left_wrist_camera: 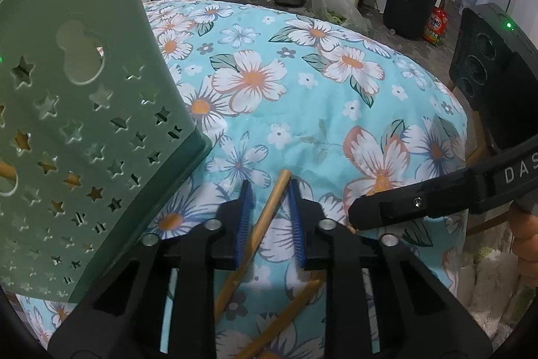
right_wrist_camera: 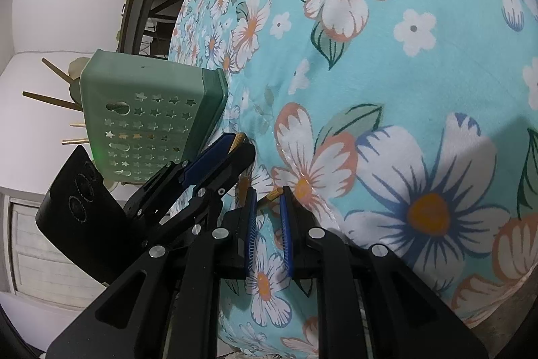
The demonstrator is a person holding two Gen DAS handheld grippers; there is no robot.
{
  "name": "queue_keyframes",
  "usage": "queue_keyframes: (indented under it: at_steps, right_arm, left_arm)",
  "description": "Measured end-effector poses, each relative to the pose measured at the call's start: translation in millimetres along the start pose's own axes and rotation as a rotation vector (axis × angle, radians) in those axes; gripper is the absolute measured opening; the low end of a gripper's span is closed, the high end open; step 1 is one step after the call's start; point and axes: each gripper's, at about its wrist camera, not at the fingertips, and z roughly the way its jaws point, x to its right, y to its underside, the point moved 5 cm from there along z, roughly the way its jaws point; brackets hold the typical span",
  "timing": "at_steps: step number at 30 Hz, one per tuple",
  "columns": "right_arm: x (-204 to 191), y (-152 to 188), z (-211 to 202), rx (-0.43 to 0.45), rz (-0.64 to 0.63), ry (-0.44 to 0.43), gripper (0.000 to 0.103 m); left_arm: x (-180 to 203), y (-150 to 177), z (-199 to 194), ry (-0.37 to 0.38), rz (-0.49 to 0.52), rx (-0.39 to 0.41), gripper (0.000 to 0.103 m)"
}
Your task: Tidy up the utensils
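My left gripper (left_wrist_camera: 269,190) has its jaws narrowed around a bamboo chopstick (left_wrist_camera: 259,224) on the floral cloth (left_wrist_camera: 302,123); I can't tell whether the pads bite yet. Right gripper (right_wrist_camera: 268,194) pinches another chopstick's end (right_wrist_camera: 274,193), steadying it. Green star-holed holder (left_wrist_camera: 84,123) stands just beside, ready for drop-in.

The left tool (left_wrist_camera: 270,190) points steeply down at the bench, near its front edge. Its blue-padded fingers (left_wrist_camera: 247,207) stand narrowly apart with a slim wooden stick (left_wrist_camera: 265,217) between them; whether the pads press on it cannot be told. The right tool (right_wrist_camera: 267,195) angles down beside it, closer to the bench's right edge, its blue pads (right_wrist_camera: 250,224) also close together, with a small wooden end showing at the tips. Fingers of the person's hand (left_wrist_camera: 524,238) show behind the right tool.
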Motion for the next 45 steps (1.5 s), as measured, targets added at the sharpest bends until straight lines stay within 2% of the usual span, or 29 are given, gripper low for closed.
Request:
queue_keyframes:
  at_steps: [2,4,6,15,19,24,27,33,41,45]
  right_arm:
    - [1.5,-1.1,-0.1,0.002,0.003,-0.002,0.013]
    - [2.3,-0.6,-0.1,0.005,0.006,-0.003,0.013]
    - [2.8,-0.4,-0.9,0.007,0.006,-0.005,0.013]
    - [8.1,-1.5,-3.9,0.012,0.035,-0.024,0.013]
    - [12.1,-1.9,-8.6,0.000,0.090,-0.063,0.017]
    - [12.6,1.5,-18.7,0.006,0.126,-0.080,0.035]
    - [10.4,5.4,-22.8,0.007,0.139,-0.078,0.040]
    - [4.7,13.2,-8.1,-0.031,0.173,-0.071,0.040]
    - [-12.6,-1.2,9.4,0.037,0.148,-0.016,0.037]
    - [-13.7,-3.4,11.9,0.064,0.150,0.012,0.026]
  left_arm:
    - [0.3,-1.3,0.7,0.001,-0.001,0.002,0.015]
    - [0.0,-2.0,-1.2,0.000,-0.002,0.008,0.008]
    - [-1.1,-2.4,-7.8,-0.001,-0.008,0.021,0.008]
    - [-12.7,-0.4,-70.8,-0.044,-0.065,0.134,0.005]
    - [-21.6,2.0,-101.5,-0.066,-0.102,0.192,0.005]
    - [-30.8,8.2,-122.8,-0.088,-0.143,0.229,0.005]
    - [-35.7,12.8,-131.8,-0.101,-0.158,0.244,0.005]
    - [-45.0,18.7,-146.5,-0.111,-0.194,0.274,0.005]
    - [-45.2,21.4,-151.9,-0.108,-0.205,0.293,0.005]
    - [-44.0,21.1,-152.8,-0.108,-0.207,0.297,0.005]
